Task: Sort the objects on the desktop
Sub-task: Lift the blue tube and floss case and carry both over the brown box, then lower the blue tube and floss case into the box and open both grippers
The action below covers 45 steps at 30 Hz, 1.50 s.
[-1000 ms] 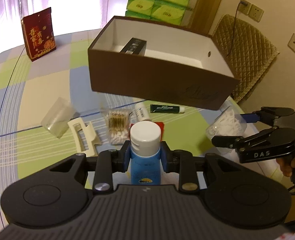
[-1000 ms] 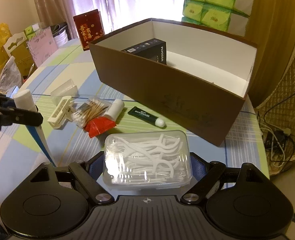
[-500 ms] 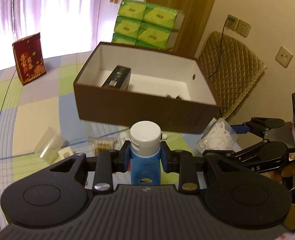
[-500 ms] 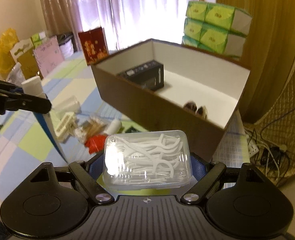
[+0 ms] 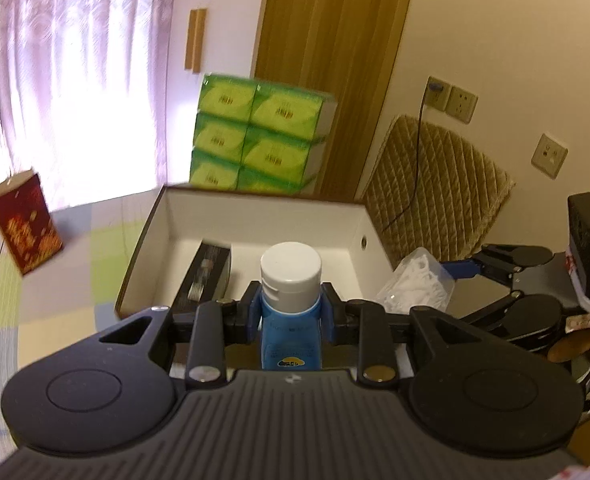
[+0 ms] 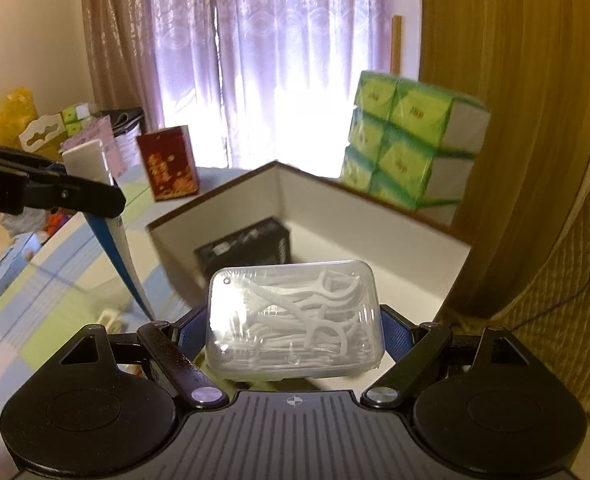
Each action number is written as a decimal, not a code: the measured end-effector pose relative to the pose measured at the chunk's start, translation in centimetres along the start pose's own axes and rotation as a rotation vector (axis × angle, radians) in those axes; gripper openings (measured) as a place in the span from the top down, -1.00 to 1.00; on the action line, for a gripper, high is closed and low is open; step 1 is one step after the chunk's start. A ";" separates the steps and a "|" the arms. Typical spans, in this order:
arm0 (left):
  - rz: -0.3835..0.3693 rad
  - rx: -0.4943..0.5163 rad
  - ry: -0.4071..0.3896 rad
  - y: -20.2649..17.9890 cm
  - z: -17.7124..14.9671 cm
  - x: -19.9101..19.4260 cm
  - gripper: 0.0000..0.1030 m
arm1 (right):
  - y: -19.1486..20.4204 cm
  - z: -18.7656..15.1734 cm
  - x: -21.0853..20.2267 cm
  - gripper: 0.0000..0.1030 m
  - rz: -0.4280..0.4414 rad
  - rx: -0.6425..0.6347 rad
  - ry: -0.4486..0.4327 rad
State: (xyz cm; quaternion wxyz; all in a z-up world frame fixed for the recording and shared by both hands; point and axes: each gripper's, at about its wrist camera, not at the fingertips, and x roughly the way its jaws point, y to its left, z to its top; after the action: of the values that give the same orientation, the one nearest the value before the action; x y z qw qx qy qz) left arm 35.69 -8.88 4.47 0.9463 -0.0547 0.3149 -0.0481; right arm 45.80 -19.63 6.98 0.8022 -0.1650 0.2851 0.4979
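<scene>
My left gripper [image 5: 291, 316] is shut on a blue tube with a white cap [image 5: 291, 280], held upright over the near edge of the brown cardboard box [image 5: 167, 216]. The tube also shows in the right wrist view [image 6: 115, 248]. My right gripper [image 6: 295, 336] is shut on a clear plastic case of white floss picks [image 6: 295, 316], held above the box's near wall; the case also shows in the left wrist view [image 5: 415, 284]. The box [image 6: 375, 236] has a white inside and holds a black carton [image 5: 207, 272], also in the right wrist view [image 6: 247, 252].
A stack of green tissue packs [image 5: 255, 136] stands behind the box. A red gift box [image 5: 27, 224] stands on the checked tablecloth [image 6: 55, 304] to the left. A quilted chair back [image 5: 435, 192] is at the right. Bags and cartons [image 6: 35, 132] lie at the far left.
Both grippers have risen and moved forward toward the box with their loads. The loose items on the table have dropped out of view. The box now sits right below the grippers.
</scene>
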 end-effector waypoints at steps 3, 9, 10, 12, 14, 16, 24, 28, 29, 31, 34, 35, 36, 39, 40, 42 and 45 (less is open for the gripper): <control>0.004 0.010 -0.007 0.0 2.0 1.7 0.51 | -1.1 1.2 1.5 -0.62 -0.025 -0.008 0.002; 0.016 0.030 0.029 0.0 4.8 6.9 0.51 | -3.5 2.4 4.9 -0.62 -0.055 -0.011 0.033; 0.014 0.032 0.041 0.0 5.0 7.8 0.51 | -3.8 2.4 5.5 -0.62 -0.059 -0.012 0.041; 0.018 0.036 0.073 0.0 5.2 9.7 0.51 | -4.5 2.5 6.6 -0.62 -0.057 -0.015 0.056; 0.023 0.041 0.104 0.0 5.4 11.5 0.51 | -5.2 2.5 7.6 -0.62 -0.038 -0.010 0.061; 0.035 0.048 0.134 0.1 5.4 13.4 0.51 | -5.8 2.5 8.5 -0.62 -0.021 -0.009 0.069; 0.053 0.069 0.239 0.5 4.8 19.1 0.51 | -7.2 2.5 12.2 -0.62 -0.039 -0.071 0.131; 0.060 0.082 0.287 0.7 4.3 21.5 0.51 | -7.9 2.1 13.5 -0.62 -0.042 -0.076 0.163; 0.062 0.086 0.297 0.7 4.2 22.1 0.51 | -8.0 2.1 13.8 -0.62 -0.040 -0.079 0.167; 0.065 0.086 0.315 0.7 4.1 23.1 0.51 | -8.3 2.2 14.3 -0.62 -0.040 -0.087 0.175; 0.073 0.089 0.335 0.9 4.1 24.5 0.51 | -8.6 2.3 15.1 -0.62 -0.050 -0.103 0.187; 0.078 0.093 0.339 1.0 4.1 25.0 0.51 | -8.7 2.4 15.3 -0.62 -0.052 -0.104 0.192; 0.085 0.096 0.343 1.0 4.2 25.3 0.51 | -8.8 2.4 15.5 -0.62 -0.055 -0.103 0.196; 0.093 0.098 0.354 1.3 4.3 26.6 0.51 | -9.2 2.5 16.1 -0.62 -0.059 -0.097 0.211; 0.089 0.098 0.356 1.4 4.3 27.0 0.51 | -9.3 2.5 16.3 -0.62 -0.061 -0.096 0.214; 0.091 0.096 0.365 1.5 4.5 27.7 0.50 | -9.5 2.6 16.5 -0.62 -0.062 -0.091 0.220; 0.099 0.093 0.376 1.7 4.5 28.5 0.50 | -9.6 2.5 16.7 -0.62 -0.063 -0.085 0.227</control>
State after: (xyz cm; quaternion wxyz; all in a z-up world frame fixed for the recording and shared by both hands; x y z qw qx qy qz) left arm 61.19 -10.40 -8.96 0.8736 0.0146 0.4857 -0.0254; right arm 60.81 -10.78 -1.68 0.7725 -0.2629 0.3473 0.4621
